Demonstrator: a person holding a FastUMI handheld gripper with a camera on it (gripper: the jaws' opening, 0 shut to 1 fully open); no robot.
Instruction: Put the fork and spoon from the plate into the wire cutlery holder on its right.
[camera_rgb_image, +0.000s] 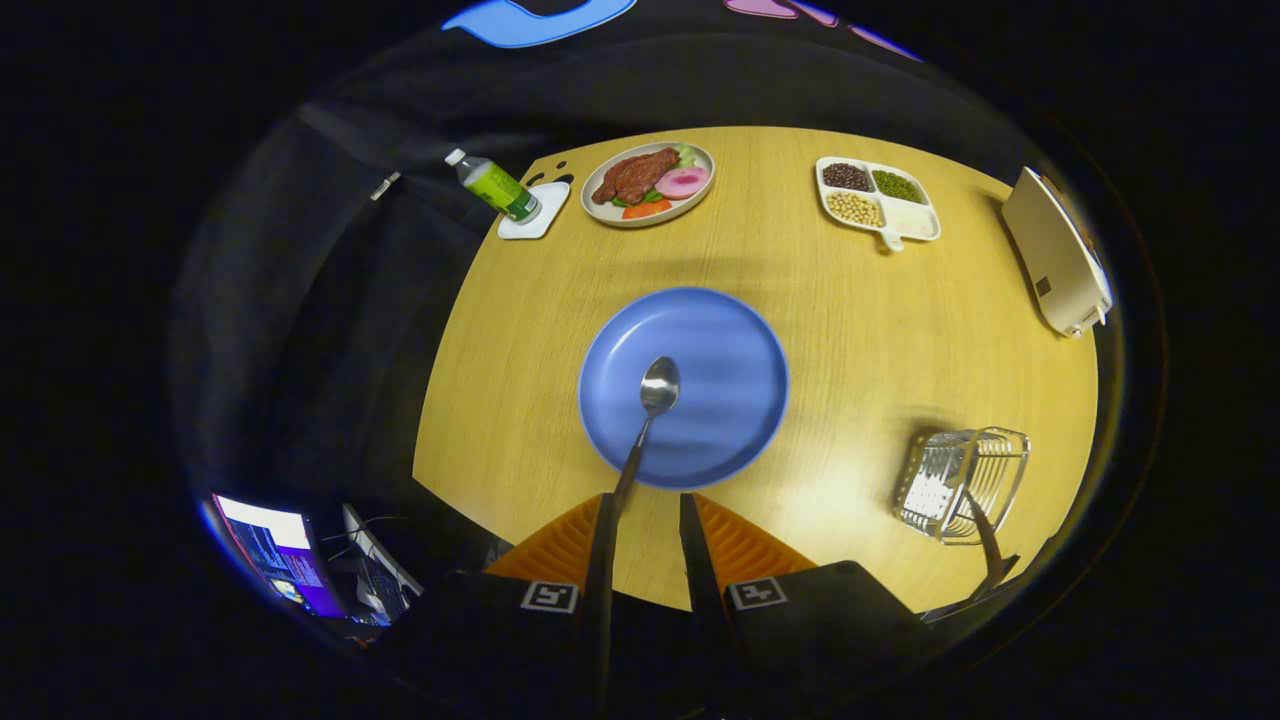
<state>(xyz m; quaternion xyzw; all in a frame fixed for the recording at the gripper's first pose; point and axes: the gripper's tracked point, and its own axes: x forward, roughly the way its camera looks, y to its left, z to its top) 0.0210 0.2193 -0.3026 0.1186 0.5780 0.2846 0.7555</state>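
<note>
Gripper (645, 515) above near table edge, fingers a narrow gap apart. Spoon (652, 400) with bowl over blue plate (720, 340), handle running back along inner face of left finger (560, 545); right finger not seen touching it, so a firm grip cannot be told. Plate on round wooden table (850, 300), just ahead of fingers. Wire holder (960, 482) to right of plate, well apart from it, near table edge; a dark handle (985, 535) sticking out of it toward the gripper, most likely the fork, though its head is hidden among the wires. Beyond plate: dish of food (648, 183), bottle (492, 186) lying tilted on white coaster (535, 215), divided tray (878, 200) with beans. White appliance (1055, 250) at far right edge of table. Screens (275, 550) glowing below table at left.
</note>
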